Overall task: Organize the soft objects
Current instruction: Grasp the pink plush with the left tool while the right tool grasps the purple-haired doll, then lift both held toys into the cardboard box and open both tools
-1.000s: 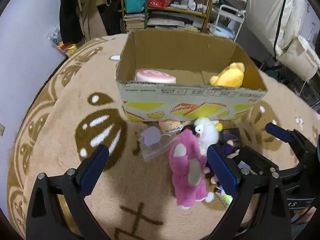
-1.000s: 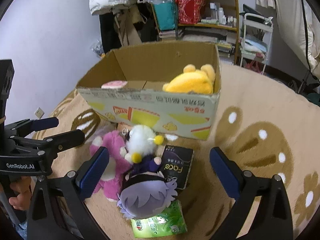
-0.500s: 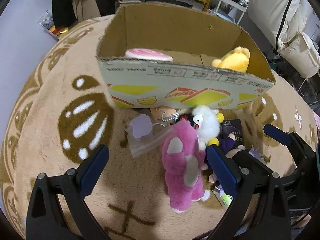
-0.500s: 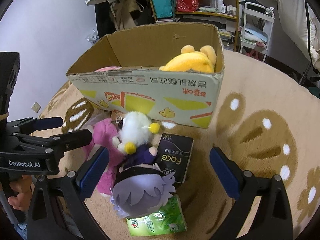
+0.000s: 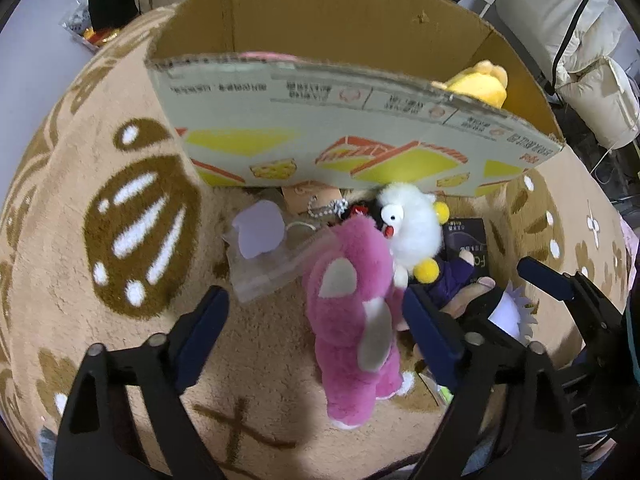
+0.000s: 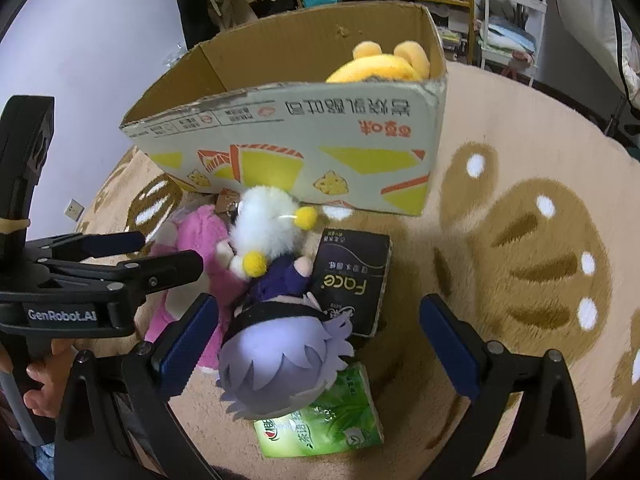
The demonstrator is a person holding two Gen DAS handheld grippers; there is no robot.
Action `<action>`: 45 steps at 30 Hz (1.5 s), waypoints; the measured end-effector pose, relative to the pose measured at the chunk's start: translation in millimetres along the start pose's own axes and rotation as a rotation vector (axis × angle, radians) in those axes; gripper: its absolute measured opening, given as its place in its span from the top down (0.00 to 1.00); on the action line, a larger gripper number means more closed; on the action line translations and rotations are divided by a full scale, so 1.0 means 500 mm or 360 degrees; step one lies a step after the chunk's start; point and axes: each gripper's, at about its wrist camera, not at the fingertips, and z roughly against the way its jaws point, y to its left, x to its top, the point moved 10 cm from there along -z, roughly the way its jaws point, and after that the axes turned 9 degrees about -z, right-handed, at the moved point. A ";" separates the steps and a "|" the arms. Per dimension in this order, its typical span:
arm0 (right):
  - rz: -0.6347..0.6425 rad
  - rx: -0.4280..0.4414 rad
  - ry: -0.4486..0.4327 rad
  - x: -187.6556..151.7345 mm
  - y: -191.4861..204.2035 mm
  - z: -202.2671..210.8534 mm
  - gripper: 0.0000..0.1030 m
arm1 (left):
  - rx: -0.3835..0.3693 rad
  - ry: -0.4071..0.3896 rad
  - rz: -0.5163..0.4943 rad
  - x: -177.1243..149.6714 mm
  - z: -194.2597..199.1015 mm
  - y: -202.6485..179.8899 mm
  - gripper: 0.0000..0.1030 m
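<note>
Beige shaggy carpet point(image 5: 80, 264) with brown paw marks covers the floor, and a cardboard box point(image 5: 360, 136) fills the upper half of both views. A yellow plush point(image 6: 380, 66) already lies inside it at the upper right.

Just in front of the box, at the middle of both views, a heap of soft toys waits. The pink plush point(image 5: 356, 320) lies lengthwise, fuzzy, with pale patches on its ear and paw. A white fluffy toy point(image 5: 412, 224) with yellow pompoms rests against its top end, and a doll with pale purple hair point(image 6: 280, 364) lies over a green tissue pack point(image 6: 324, 424) and beside a dark pack point(image 6: 352, 280). A clear plastic bag point(image 5: 264, 256) sits to the left.

The left gripper point(image 5: 316, 328) stands wide apart, its fingers astride the pink plush without touching it. The right gripper point(image 6: 320, 344) is equally wide, framing the doll's head.

The pink plush looks light, squashy and not fragile; pile should give good grip. Pinching it across the thick middle seems safest, since an ear or paw would probably stretch and let it dangle.
</note>
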 end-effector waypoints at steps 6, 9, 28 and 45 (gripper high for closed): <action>-0.0068 0.0068 0.0099 -0.013 -0.004 -0.012 0.11 | -0.0025 0.0058 0.0012 -0.007 -0.019 -0.007 0.29; -0.0080 0.0121 0.0165 -0.027 0.003 -0.022 0.20 | -0.0064 0.0062 0.0028 -0.008 -0.024 -0.013 0.35; -0.0092 0.0155 0.0140 -0.022 0.014 -0.004 0.49 | -0.0113 0.0004 -0.0074 -0.006 -0.019 -0.055 0.68; -0.0139 0.0134 0.0014 0.007 -0.002 0.035 0.49 | 0.0017 -0.0076 -0.0112 -0.012 0.011 -0.043 0.69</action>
